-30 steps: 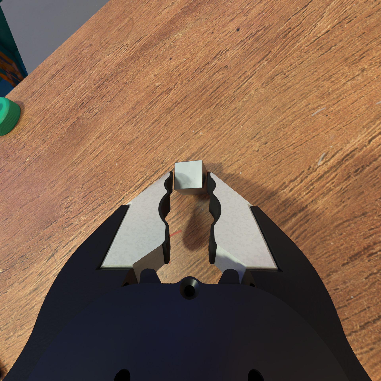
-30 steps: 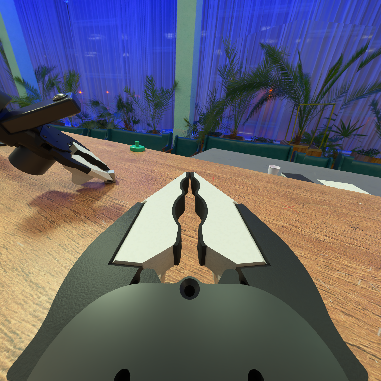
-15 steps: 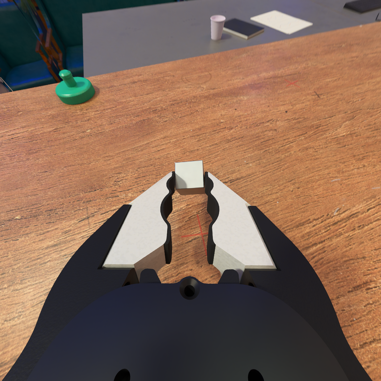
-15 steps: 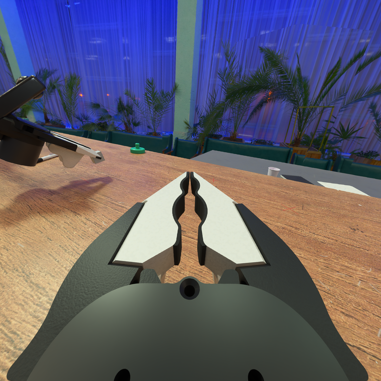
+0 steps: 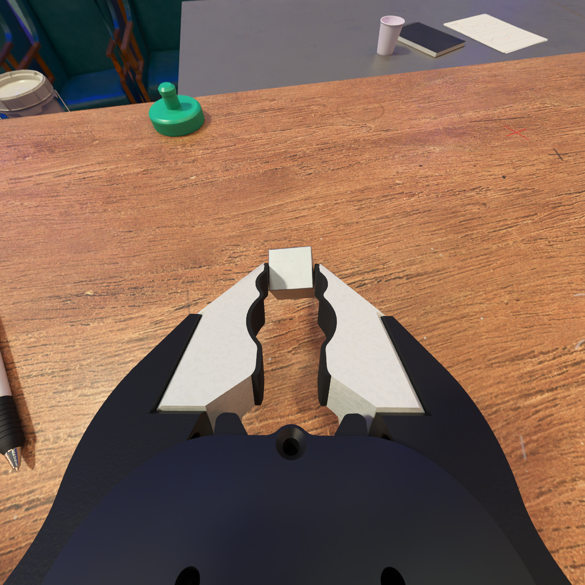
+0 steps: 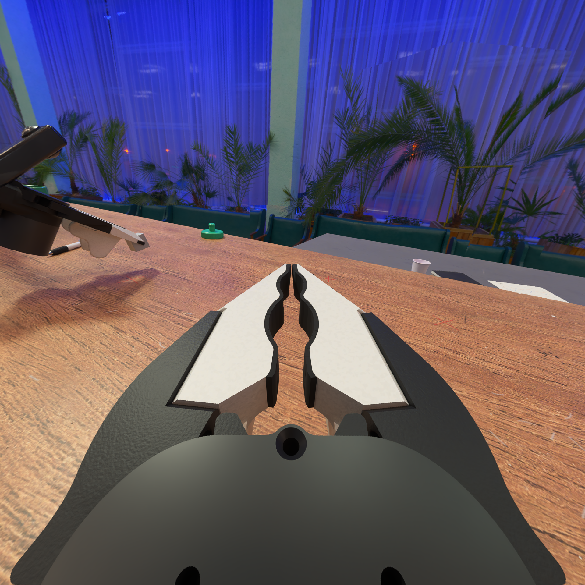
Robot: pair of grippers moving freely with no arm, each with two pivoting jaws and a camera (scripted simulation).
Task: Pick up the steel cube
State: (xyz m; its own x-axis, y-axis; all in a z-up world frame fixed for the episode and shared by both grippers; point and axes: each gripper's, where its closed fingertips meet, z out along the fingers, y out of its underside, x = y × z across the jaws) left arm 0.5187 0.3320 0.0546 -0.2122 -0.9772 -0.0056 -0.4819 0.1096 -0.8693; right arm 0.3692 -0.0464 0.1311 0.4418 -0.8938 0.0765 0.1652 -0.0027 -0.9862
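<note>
The steel cube (image 5: 290,270) is small, grey and shiny. My left gripper (image 5: 290,269) is shut on it at the fingertips and holds it above the wooden table (image 5: 411,221). In the right wrist view the left gripper (image 6: 137,242) shows at the far left, lifted off the table with the cube (image 6: 141,242) at its tip and its shadow below. My right gripper (image 6: 291,267) is shut and empty, low over the table (image 6: 474,364), to the right of the left one.
A green knob (image 5: 176,114) stands near the table's far edge, also in the right wrist view (image 6: 212,232). A pen (image 5: 8,421) lies at the left. A grey table (image 5: 285,41) beyond holds a paper cup (image 5: 388,34), a dark notebook (image 5: 430,39) and a sheet (image 5: 495,33).
My left gripper has lifted the cube off the table and tilted up toward level, so more of the room shows. The right gripper has not moved.
</note>
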